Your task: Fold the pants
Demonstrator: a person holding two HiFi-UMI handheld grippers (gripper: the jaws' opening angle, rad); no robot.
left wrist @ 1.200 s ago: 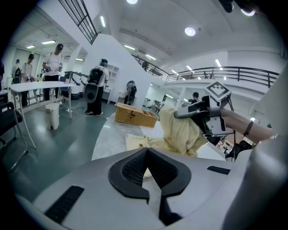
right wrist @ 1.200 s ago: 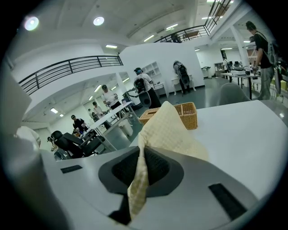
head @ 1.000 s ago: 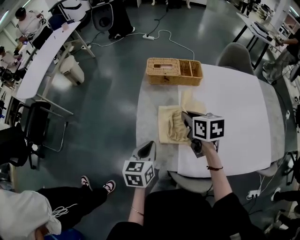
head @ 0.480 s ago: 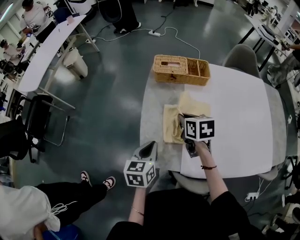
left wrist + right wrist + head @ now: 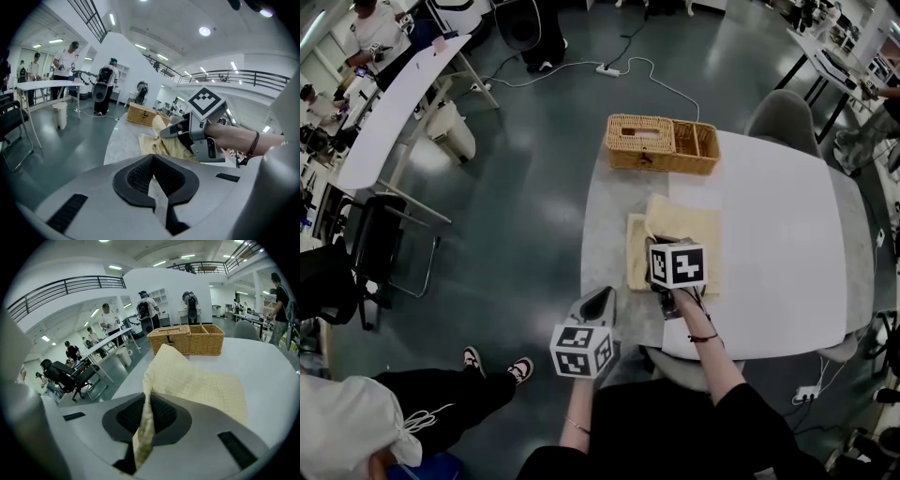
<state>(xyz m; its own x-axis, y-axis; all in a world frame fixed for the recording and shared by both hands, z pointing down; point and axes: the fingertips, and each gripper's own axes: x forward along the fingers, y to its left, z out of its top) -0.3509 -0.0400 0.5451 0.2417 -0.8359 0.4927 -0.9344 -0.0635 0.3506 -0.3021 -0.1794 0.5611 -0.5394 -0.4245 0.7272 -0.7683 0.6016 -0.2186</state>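
Yellow pants [image 5: 201, 385] sit pinched in right claw [image 5: 140, 427], hidden from head view.

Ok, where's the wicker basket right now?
In the head view the basket sits at the table's far left corner, just beyond the yellow pants; the right gripper view shows it straight ahead past them.

The pants [image 5: 197, 385] were finely textured cloth. My right claw [image 5: 146, 404] had a matt grey plastic shell; the basket [image 5: 187, 339] was rough wicker.
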